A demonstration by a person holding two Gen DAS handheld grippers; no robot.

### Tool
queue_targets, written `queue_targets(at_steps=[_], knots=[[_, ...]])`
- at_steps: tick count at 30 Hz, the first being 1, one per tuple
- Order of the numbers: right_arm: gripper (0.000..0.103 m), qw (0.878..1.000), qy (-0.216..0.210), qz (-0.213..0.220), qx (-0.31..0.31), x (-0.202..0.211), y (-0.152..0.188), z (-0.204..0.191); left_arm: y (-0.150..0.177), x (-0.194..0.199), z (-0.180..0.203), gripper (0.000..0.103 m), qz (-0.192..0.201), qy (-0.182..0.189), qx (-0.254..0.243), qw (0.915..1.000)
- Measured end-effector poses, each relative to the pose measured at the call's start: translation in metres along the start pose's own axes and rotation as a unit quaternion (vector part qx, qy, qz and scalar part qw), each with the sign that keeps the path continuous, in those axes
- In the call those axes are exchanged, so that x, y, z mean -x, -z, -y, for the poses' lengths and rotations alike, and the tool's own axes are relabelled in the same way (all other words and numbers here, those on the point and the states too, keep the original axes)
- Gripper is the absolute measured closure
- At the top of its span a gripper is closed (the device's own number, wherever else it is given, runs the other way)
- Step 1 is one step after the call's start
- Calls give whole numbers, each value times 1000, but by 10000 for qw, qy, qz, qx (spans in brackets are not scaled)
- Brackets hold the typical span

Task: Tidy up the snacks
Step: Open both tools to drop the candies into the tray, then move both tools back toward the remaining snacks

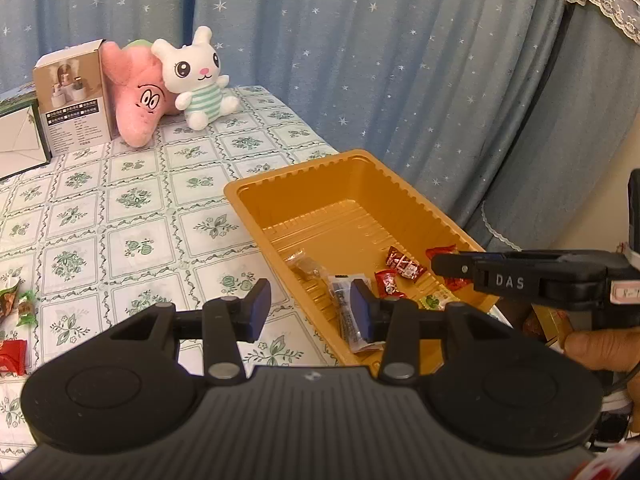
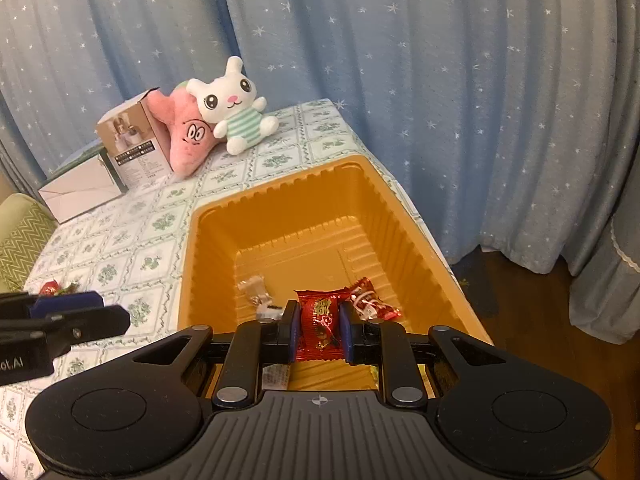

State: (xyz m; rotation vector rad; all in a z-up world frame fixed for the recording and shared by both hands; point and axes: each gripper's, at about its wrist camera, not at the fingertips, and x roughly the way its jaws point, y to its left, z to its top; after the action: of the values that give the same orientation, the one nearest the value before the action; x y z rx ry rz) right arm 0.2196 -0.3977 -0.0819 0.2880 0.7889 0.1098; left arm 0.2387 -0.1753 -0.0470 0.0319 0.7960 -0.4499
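**Several snacks boxed, a few still loose on the cloth**

One red foil packet [image 2: 320,326] sits pinched between the pads of the right gripper [image 2: 319,330], held over the near end of the gold tray [image 2: 192,240]. Just beyond its fingertips, on the tray's ribbed floor, lie a crinkly red-and-white candy [image 2: 370,302] and a clear-wrapped sweet [image 2: 254,286]. The left gripper [image 1: 310,306] holds nothing, jaws apart, poised over the tray's near left rim. Off to its left, loose candies [image 1: 18,312] remain on the floral tablecloth [image 1: 132,196], so the sorting looks roughly midway. The tray is thin, glossy moulded plastic with fluted walls. Far beyond both grippers sit a soft white bunny plush [image 2: 232,108], a pink plush [image 2: 186,136] and a cardboard box [image 2: 132,144].
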Motion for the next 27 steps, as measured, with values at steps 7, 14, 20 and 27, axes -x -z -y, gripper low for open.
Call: queue_targets(at_steps=[7,14,20,27], knots=[[41,9993,-48,250,-283,9,-5,7,5,6,-3,50,-17,-85,4,10000],[41,9978,153,334,-553,36,-5,7,11,27,-8,36,62,-174,23,9998],[41,9987,60,392,-323,60,-1,-22,19,59,-16,28,185,-297,-5,9994],[41,9986,-191,468,-138,79,5,-66,31,104,-43,24,354,-626,104,9974]])
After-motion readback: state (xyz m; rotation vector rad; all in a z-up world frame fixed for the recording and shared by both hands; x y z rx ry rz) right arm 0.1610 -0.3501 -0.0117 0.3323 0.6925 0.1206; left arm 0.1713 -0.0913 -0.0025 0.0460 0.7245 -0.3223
